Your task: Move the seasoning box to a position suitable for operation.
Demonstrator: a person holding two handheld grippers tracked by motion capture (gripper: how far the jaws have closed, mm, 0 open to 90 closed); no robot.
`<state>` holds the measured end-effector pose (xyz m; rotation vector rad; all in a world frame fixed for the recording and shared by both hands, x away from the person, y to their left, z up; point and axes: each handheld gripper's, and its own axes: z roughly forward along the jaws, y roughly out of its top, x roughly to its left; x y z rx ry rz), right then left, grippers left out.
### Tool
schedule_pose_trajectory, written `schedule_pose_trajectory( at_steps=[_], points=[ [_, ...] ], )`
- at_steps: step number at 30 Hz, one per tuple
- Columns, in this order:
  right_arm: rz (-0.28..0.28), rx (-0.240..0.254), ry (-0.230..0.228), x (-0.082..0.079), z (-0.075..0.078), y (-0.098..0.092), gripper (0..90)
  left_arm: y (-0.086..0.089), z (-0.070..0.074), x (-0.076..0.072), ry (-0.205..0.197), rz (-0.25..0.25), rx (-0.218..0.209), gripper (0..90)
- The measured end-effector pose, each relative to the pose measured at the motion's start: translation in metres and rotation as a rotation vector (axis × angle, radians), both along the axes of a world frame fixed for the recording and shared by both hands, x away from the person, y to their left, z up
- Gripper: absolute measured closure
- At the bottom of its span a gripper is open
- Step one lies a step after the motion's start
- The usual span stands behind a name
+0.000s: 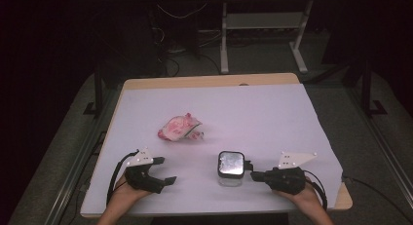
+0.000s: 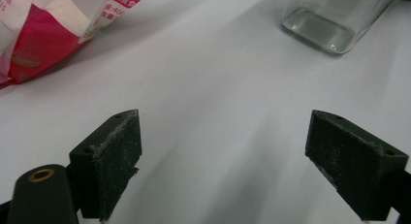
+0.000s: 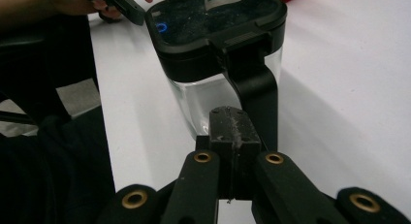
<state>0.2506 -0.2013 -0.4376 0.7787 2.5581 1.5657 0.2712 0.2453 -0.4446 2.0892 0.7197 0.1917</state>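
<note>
The right gripper (image 3: 236, 132) has its jaws pressed together with nothing between them. Its tip sits just beside the black side latch (image 3: 254, 83) of a clear jar (image 3: 203, 100); whether the tip touches the latch cannot be told. In the high view the right gripper (image 1: 253, 176) lies low over the worktop (image 1: 272, 113), pointing at the jar (image 1: 230, 169), which stands directly ahead of its tip.

The jar is a square glass one, upright, with a black lid (image 3: 218, 20) closed on top. Through its clear wall nothing can be made out inside.

The left gripper (image 2: 223, 161) has its jaws spread wide, holding nothing, with bare white worktop (image 2: 218, 88) between them. In the high view the left gripper (image 1: 170, 179) rests near the front edge, well apart from the jar. Ahead of it and to one side lies a crumpled pink and white bag (image 1: 179, 128); the bag (image 2: 43, 35) shows printed lettering in the left gripper view. The base of the jar (image 2: 322, 27) appears on the other side.
</note>
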Motion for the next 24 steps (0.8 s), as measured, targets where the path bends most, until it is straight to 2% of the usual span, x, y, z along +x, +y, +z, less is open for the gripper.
schedule_pose_trajectory(
  at_steps=[2,6,10,14,18,24],
  points=[
    [-0.004,0.006,0.0,0.001,-0.002,0.001,89.7,0.0,0.0,0.0,0.0,-0.005,0.0,12.6],
    [-0.007,-0.016,-0.005,0.004,-0.005,0.002,89.7,-0.001,0.0,0.001,-0.001,-0.017,-0.001,12.6],
    [-0.045,-0.005,-0.012,0.009,-0.005,-0.005,89.7,-0.003,0.0,0.0,0.001,-0.026,-0.002,12.6],
    [-0.061,-0.009,-0.016,0.012,-0.006,-0.007,89.8,-0.005,0.0,-0.002,0.003,-0.029,-0.012,12.6],
    [-0.107,0.0,-0.022,0.021,-0.007,-0.011,89.7,-0.007,0.001,-0.002,0.001,-0.031,-0.016,12.5],
    [-0.108,0.003,-0.03,0.02,-0.006,-0.017,88.0,-0.009,0.001,-0.005,-0.004,-0.027,-0.015,12.6]
  ],
)
